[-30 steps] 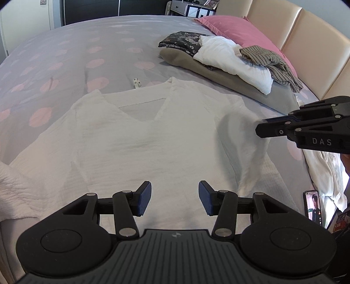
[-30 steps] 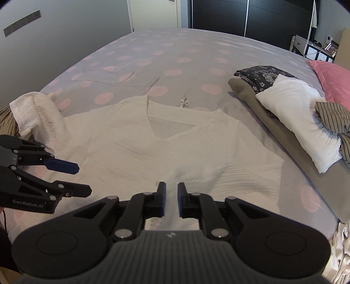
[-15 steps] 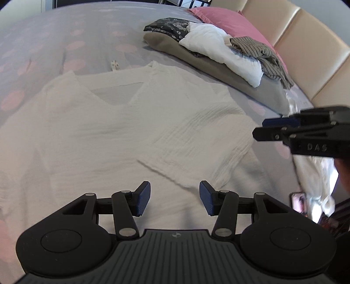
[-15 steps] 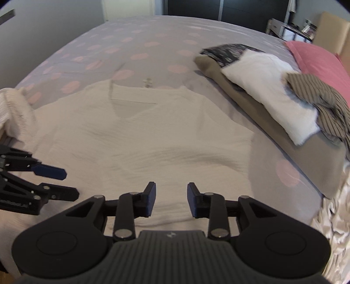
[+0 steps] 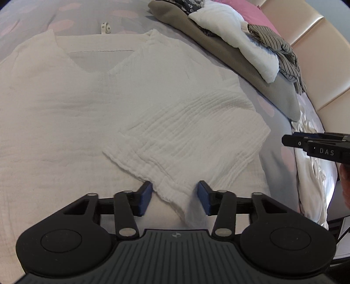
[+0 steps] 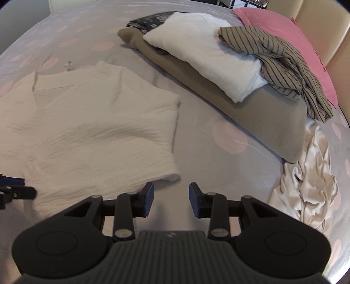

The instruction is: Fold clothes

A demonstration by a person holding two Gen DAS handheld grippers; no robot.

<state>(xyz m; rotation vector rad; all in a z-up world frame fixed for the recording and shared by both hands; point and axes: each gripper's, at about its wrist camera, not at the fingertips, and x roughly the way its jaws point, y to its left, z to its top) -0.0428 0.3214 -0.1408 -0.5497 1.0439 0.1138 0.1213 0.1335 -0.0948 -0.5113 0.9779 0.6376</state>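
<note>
My left gripper [image 5: 174, 197] hangs low over the white blouse [image 5: 87, 113], its blue-padded fingers [image 5: 144, 197] spread wide with nothing between them but the cloth lying below; the corner of the folded-in sleeve [image 5: 186, 144] sits right in the gap, and I cannot tell whether the pads touch it. The blouse lies flat on the bed [image 6: 65, 37], V-neck pointing away from me, its right sleeve turned over onto the chest so that the crinkled hem runs slantwise across the front. My right gripper [image 6: 170, 197] is also wide, fingers [image 6: 195, 200] apart and holding nothing, just beside the blouse's folded right edge [image 6: 172, 139], over bare grey sheet with pink dots. In the left view that same gripper [image 5: 315, 144] shows from the side at the right border, off the garment. In the right view the tip of my left gripper [image 6: 15, 190] pokes in at the left border above the blouse. Beyond the blouse a small white tag-like thing [image 5: 105, 28] lies on the sheet near the collar. Farther right a taupe pillow [image 6: 262, 113] carries a white folded garment [image 6: 210, 56], a striped one [image 6: 282, 63] and a dark flowered one [image 6: 153, 20]. A pink pillow [image 6: 284, 30] rests by the headboard [image 5: 317, 54], and a satiny cream cloth [image 6: 306, 185] is crumpled at the bed's edge.
</note>
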